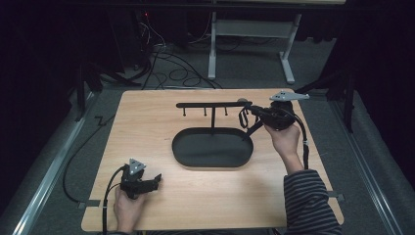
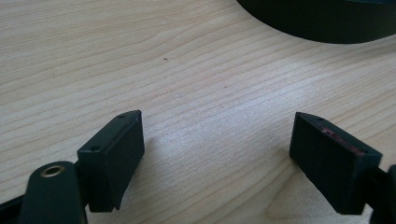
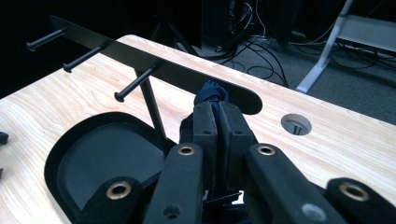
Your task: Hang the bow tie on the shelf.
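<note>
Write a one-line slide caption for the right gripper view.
Right tool shut on a dark blue cord, held beside the black peg rack above its oval tray.

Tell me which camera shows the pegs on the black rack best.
The right gripper view: three pegs stick out from the rack's bar, each clearly separate. In the high view the pegs are tiny stubs under the bar. The left gripper view has just wood and the tray's edge.

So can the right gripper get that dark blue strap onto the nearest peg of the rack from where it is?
Probably yes. The right gripper, shut on the dark blue strap, sits by the end of the rack, and nothing stands between it and the nearest peg.
</note>
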Demonstrator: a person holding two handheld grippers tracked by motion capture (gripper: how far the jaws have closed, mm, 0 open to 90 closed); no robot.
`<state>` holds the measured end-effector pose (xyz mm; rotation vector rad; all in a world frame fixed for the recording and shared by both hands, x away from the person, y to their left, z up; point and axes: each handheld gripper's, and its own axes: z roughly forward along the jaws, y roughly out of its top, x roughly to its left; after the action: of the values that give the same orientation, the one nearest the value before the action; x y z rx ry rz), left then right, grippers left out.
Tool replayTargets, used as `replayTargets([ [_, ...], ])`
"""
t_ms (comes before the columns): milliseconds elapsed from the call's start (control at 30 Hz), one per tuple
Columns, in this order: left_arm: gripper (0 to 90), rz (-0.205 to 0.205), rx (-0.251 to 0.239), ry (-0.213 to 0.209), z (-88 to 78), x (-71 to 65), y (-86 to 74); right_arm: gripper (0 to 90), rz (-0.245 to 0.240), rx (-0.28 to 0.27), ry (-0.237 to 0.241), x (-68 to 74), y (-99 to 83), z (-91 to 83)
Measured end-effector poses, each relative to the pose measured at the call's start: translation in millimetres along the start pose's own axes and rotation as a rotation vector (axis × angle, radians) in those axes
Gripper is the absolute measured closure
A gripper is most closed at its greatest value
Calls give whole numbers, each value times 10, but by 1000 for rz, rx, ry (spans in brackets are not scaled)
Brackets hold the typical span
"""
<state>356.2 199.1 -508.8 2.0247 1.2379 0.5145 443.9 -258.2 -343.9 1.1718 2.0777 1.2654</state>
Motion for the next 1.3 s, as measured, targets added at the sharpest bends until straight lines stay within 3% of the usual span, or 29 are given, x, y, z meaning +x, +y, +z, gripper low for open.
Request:
replayTargets([
  [800,184,0,0,0,0,0,0,882,43,42,-34,-82,-112,68],
  [1300,184,0,0,0,0,0,0,887,54,32,-27,-89,-140,48],
])
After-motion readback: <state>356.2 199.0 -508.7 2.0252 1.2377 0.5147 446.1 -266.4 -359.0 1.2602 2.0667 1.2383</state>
